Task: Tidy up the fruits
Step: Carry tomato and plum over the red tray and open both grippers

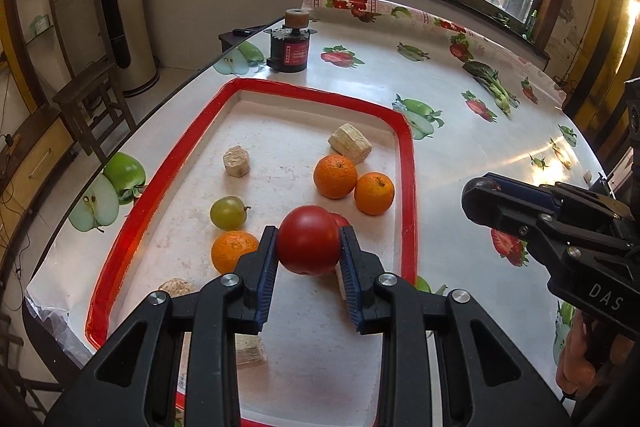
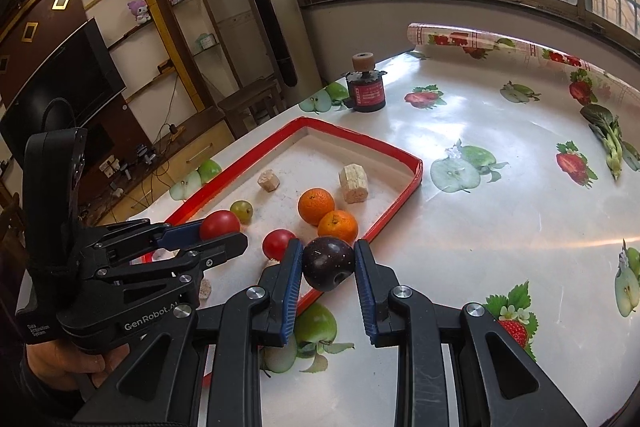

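Note:
My left gripper (image 1: 308, 247) is shut on a red tomato (image 1: 308, 245) and holds it above the red-rimmed tray (image 1: 408, 187). It also shows in the right wrist view (image 2: 222, 227). My right gripper (image 2: 328, 263) is shut on a dark plum (image 2: 328, 263) above the tray's right rim (image 2: 400, 199). In the tray lie two oranges (image 1: 335, 175) (image 1: 374, 193), a third orange (image 1: 233, 251), a green grape-like fruit (image 1: 228, 213) and a second red fruit (image 2: 278, 243), mostly hidden in the left wrist view.
Several beige blocks (image 1: 350, 143) (image 1: 236, 161) lie in the tray. A black cylinder with a brown cap (image 1: 290, 47) stands at the table's far edge. Green leafy vegetables (image 2: 612, 143) lie far right on the fruit-print cloth (image 2: 500, 207).

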Motion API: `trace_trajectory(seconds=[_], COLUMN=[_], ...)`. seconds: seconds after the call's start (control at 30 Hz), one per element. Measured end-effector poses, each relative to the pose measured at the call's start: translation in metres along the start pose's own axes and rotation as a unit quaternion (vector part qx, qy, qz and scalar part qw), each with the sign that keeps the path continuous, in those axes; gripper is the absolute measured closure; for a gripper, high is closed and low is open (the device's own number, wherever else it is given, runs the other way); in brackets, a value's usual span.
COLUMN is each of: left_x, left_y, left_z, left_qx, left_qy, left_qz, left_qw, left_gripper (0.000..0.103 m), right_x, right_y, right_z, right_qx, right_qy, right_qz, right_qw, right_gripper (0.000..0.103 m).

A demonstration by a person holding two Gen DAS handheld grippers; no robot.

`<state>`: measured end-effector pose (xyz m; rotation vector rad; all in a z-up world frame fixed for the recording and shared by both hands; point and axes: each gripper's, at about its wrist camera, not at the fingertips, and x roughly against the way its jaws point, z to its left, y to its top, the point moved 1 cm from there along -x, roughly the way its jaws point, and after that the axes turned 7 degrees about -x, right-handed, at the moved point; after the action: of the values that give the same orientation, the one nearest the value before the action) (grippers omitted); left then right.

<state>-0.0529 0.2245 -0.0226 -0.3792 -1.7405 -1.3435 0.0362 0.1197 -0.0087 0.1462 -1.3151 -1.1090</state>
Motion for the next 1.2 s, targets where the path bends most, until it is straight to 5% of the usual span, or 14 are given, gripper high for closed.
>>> trace_trajectory(seconds=[0.33,0.83,1.2], left_x=[-0.013,-0.074,-0.109], left_y=[0.01,0.071,0.071], left_z=[0.025,0.029,0.026], left_qx=[0.017,0.007,0.006], left_qy=[0.0,0.005,0.005], left_qz=[0.01,0.036,0.068], left_qw=[0.9998,0.9993,0.9976], left_gripper=[0.076,0.076,0.076], right_x=[-0.026,-0.087,-0.119], right_y=[0.012,0.062,0.065], right_z=[-0.002,-0.028,-0.039], right_qx=[-0.005,-0.036,-0.035], right_qy=[-0.001,-0.043,-0.051], right_qz=[0.011,0.018,0.039], right_qw=[1.0,0.998,0.997], right_gripper=[0.077,0.076,0.075])
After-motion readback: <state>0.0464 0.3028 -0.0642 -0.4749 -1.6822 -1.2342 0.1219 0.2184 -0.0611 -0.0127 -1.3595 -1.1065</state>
